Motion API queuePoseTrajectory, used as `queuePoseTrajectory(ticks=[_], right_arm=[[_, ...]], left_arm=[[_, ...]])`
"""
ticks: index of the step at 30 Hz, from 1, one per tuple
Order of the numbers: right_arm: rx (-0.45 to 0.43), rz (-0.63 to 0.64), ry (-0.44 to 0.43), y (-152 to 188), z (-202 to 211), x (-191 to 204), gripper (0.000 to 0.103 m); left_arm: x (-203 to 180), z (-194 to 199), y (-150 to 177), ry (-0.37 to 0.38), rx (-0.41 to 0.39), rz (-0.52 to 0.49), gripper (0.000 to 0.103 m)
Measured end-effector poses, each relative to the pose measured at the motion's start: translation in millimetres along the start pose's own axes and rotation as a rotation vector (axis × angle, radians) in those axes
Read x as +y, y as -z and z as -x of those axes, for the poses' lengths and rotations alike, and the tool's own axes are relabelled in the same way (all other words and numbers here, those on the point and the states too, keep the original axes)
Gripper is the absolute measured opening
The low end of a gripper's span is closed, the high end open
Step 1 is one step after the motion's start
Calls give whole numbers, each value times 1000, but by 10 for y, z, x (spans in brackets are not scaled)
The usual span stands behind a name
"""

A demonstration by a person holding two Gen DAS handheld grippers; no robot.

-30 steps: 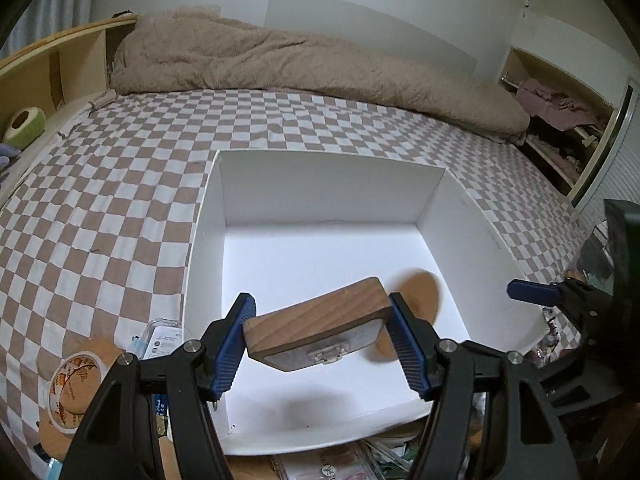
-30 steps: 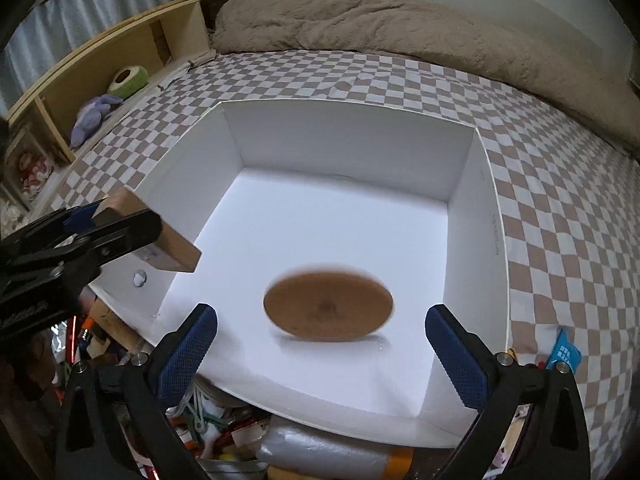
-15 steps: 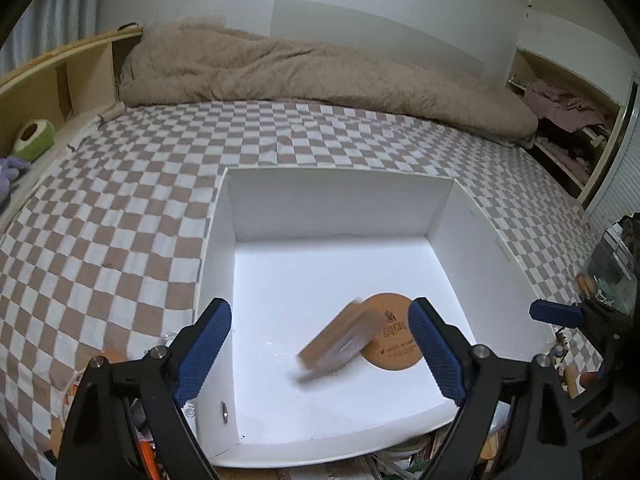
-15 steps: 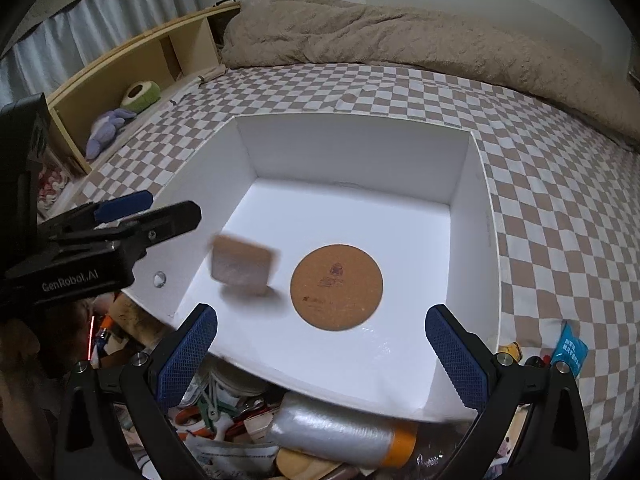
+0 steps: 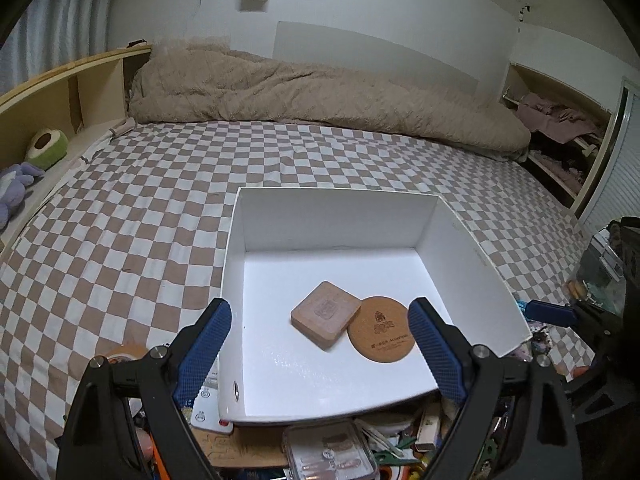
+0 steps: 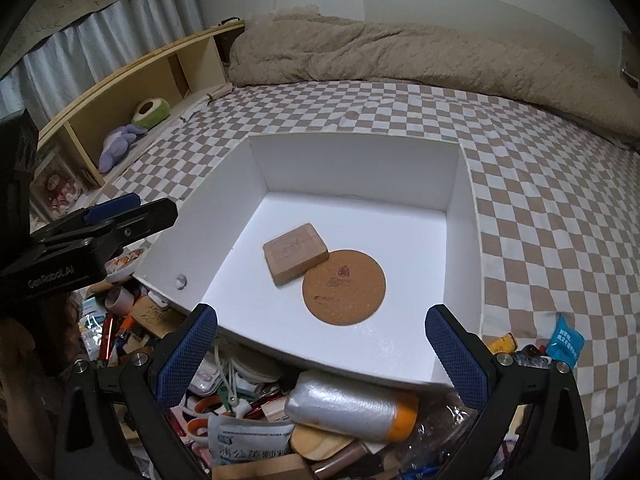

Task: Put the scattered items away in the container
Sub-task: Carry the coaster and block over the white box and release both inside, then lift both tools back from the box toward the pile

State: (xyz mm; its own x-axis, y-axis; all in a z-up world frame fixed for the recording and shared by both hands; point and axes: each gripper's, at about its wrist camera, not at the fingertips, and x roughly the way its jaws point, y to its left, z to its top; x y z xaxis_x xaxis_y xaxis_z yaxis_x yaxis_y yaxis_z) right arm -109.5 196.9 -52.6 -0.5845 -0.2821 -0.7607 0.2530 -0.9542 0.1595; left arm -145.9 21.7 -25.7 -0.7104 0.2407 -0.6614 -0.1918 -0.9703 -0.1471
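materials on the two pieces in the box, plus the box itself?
Square block: looks like wood, matte, pale brown with rounded corners and a faint engraved mark; grain is hard to see.
Round coaster: probably cork, thin, speckled brown, matte, with a printed logo.
White box: likely coated cardboard or foam board; thin flat walls, and the floor shows a slight sheen.
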Motion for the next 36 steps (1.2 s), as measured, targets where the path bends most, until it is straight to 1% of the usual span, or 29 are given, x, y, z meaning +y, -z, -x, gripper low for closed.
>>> queuePoseTrajectory(ticks=[10, 18, 20, 25, 26, 28, 32, 36], right_arm=[[-49, -10, -8, 75, 263, 55, 103], [-100, 14, 1, 192, 491, 162, 103], [-112, 13, -2, 248, 540, 178, 103], [-134, 10, 18, 363, 642, 209, 103], [-138, 6, 20, 382, 668, 211, 103], [-151, -2, 18, 432, 733, 207, 103], [-180, -15, 32, 511, 856, 195, 103], [-208, -18, 45, 606, 984, 201, 103]], left_arm=[[-7, 296, 53, -5, -44, 2, 91], [-25, 527, 149, -16, -81, -4, 91], [-31, 581, 175, -23, -89, -3, 95], [-45, 741, 269, -30, -112, -7, 97], [-42, 773, 292, -30, -117, -4, 100], [-47, 846, 346, -37, -130, -5, 103], [-71, 967, 441, -57, -149, -16, 103], [-92, 1072, 530, -59, -157, -21, 103]])
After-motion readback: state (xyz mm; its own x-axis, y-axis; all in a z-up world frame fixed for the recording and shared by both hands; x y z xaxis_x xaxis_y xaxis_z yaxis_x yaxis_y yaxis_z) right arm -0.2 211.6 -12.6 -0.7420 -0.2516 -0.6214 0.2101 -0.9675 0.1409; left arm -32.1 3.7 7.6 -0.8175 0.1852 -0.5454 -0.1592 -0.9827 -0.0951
